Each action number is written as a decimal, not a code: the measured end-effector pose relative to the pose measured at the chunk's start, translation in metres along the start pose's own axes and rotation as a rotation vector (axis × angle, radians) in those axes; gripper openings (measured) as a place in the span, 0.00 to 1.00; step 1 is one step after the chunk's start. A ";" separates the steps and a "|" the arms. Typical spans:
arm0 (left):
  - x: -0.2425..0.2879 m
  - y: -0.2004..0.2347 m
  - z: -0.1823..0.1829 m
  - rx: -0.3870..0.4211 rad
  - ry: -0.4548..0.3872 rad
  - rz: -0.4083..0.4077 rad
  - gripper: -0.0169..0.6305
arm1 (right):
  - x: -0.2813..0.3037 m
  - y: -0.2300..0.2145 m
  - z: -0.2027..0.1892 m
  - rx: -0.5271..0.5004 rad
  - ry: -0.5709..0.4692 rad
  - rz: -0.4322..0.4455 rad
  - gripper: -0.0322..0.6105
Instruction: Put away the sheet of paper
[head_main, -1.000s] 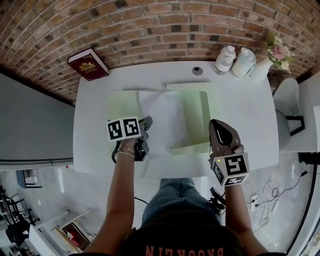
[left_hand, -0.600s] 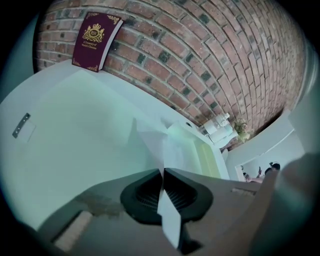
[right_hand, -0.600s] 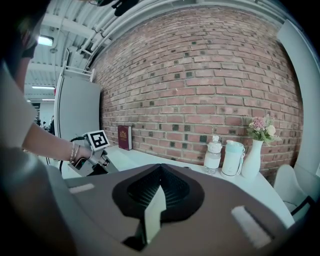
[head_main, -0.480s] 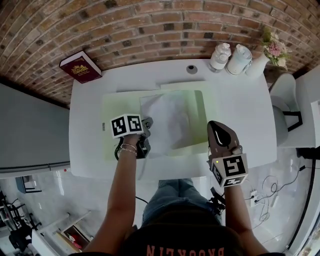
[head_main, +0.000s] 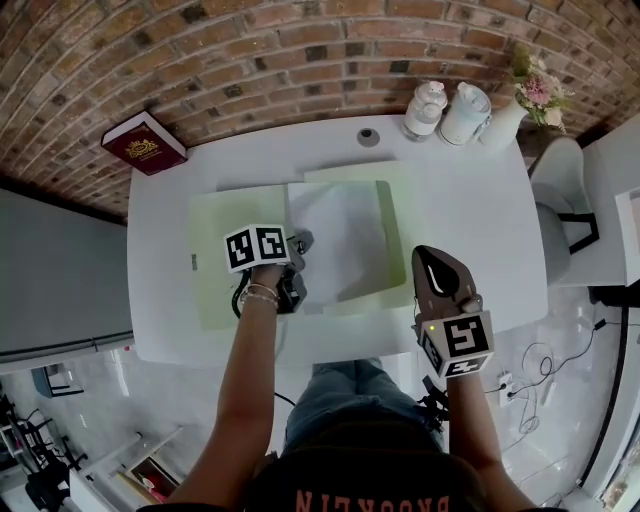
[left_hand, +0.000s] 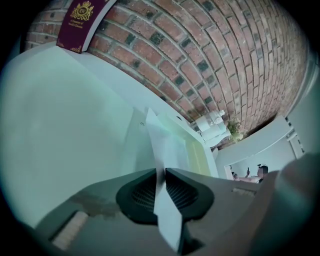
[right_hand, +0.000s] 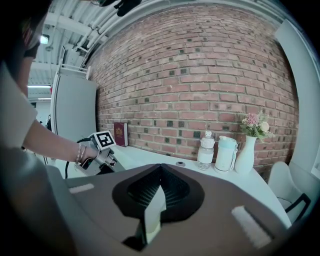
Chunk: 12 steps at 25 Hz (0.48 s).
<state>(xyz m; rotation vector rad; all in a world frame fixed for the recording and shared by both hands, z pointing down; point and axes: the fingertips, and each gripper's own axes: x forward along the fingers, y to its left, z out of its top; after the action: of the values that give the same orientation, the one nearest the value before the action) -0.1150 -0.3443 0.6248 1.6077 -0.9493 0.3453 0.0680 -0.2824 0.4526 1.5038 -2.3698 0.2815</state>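
A pale green folder (head_main: 215, 270) lies open on the white table (head_main: 470, 220), with the white sheet of paper (head_main: 340, 235) resting on its middle. My left gripper (head_main: 298, 243) is shut on the sheet's near left corner. In the left gripper view the sheet (left_hand: 167, 145) runs up from between the closed jaws of the left gripper (left_hand: 162, 172) toward the folder (left_hand: 196, 152). My right gripper (head_main: 427, 258) is at the folder's near right edge. In the right gripper view, the right gripper (right_hand: 160, 172) is shut on a pale edge of the folder (right_hand: 154, 210).
A dark red book (head_main: 143, 143) leans on the brick wall at the table's far left. A bottle (head_main: 425, 108), a white jug (head_main: 465, 112) and a vase of flowers (head_main: 520, 100) stand at the far right. A white chair (head_main: 560, 200) is beside the table's right end.
My left gripper has moved a little forward and down with the sheet's corner. The sheet now lies flatter over the open folder. My right gripper has stayed put.
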 end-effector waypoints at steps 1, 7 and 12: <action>0.003 -0.003 -0.001 0.000 0.003 -0.004 0.05 | -0.001 -0.002 0.000 0.001 0.000 -0.003 0.05; 0.020 -0.016 -0.003 -0.011 0.004 -0.002 0.07 | -0.003 -0.008 -0.003 0.015 0.019 -0.013 0.05; 0.032 -0.025 -0.007 -0.021 0.010 0.005 0.09 | -0.005 -0.013 -0.004 0.018 0.004 -0.019 0.05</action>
<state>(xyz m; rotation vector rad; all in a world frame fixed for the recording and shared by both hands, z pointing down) -0.0752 -0.3501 0.6315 1.5832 -0.9465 0.3454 0.0827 -0.2826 0.4548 1.5317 -2.3545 0.3015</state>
